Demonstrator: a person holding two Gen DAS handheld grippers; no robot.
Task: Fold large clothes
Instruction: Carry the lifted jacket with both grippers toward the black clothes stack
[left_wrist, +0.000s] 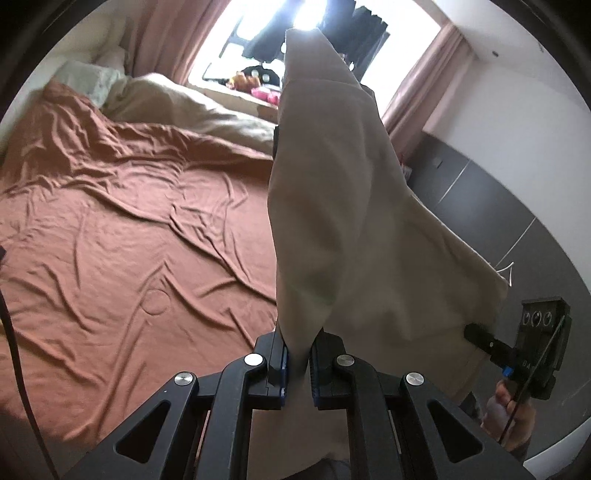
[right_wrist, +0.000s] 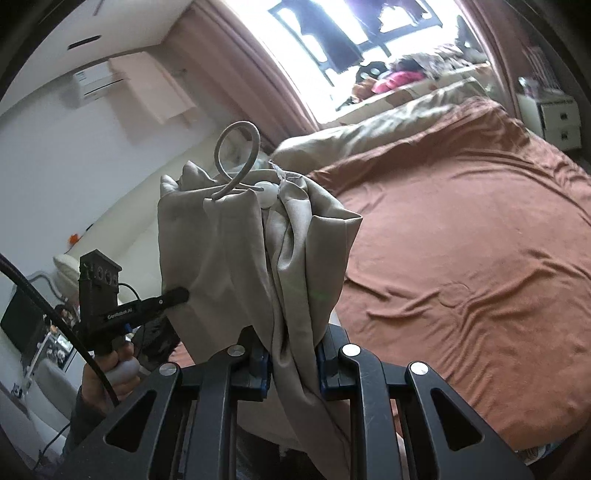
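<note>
Two tools, left tool (left_wrist: 298, 363) and right tool (right_wrist: 293, 363), each clamped on one beige garment (left_wrist: 332, 206) hanging above the bed (left_wrist: 129, 221); step: lifting clear; next, likely spreading it flat for folding.

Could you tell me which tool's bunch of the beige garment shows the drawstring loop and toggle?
The right tool: its bunch of beige garment shows the looped drawstring; the left tool grips plain fabric.

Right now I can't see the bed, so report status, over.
Left gripper and right gripper both clamped on beige garment. Garment held above brown sheet. Nothing in the way.
</note>
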